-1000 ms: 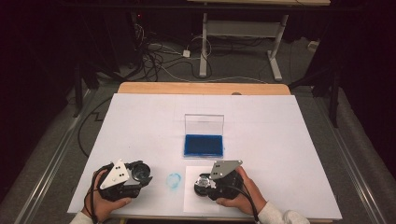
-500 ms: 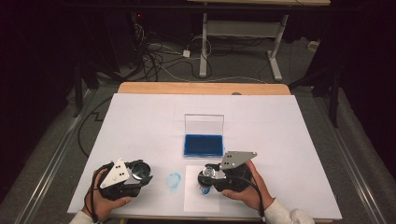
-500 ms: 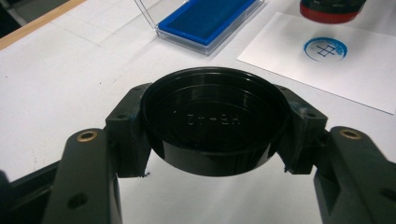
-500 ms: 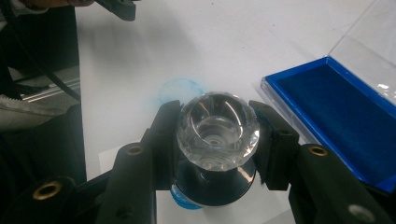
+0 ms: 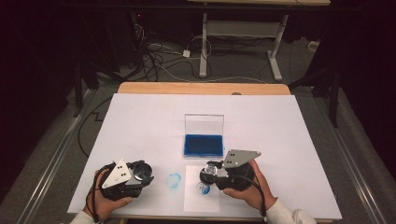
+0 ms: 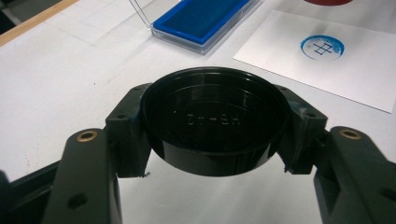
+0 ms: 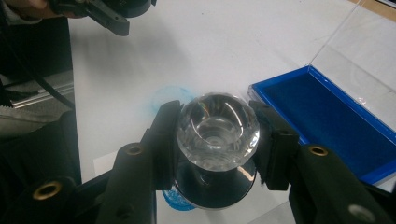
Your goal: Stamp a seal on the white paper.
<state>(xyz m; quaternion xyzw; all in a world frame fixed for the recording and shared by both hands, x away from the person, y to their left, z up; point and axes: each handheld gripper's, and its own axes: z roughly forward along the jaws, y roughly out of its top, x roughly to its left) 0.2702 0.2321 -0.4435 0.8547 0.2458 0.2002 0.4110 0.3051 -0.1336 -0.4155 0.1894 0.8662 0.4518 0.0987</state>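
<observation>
L gripper [image 6: 212,140] is clamped on a round black cap [image 6: 212,121], open side up, w/ raised lettering inside; both jaws press its rim at 3 & 9 o'clock in the left gripper view. In the high view the L gripper [image 5: 140,175] sits near the table's [image 5: 140,121] front edge, at about 7 o'clock from the ink pad.

R gripper [image 7: 217,140] is clamped on a stamp w/ a clear faceted knob [image 7: 218,130]; the jaws squeeze the knob from both sides, its dark base below them. In the high view the R gripper [image 5: 212,175] is over a white paper sheet [image 5: 196,200], at about 5 o'clock from the pad.

Blue ink pad [image 5: 203,144] lies mid-table, clear lid [image 5: 204,124] standing up at its 12 o'clock edge. A round blue stamp mark [image 6: 322,47] shows on the paper. A blue smudge [image 5: 173,180] is on the table between the 2 grippers.
</observation>
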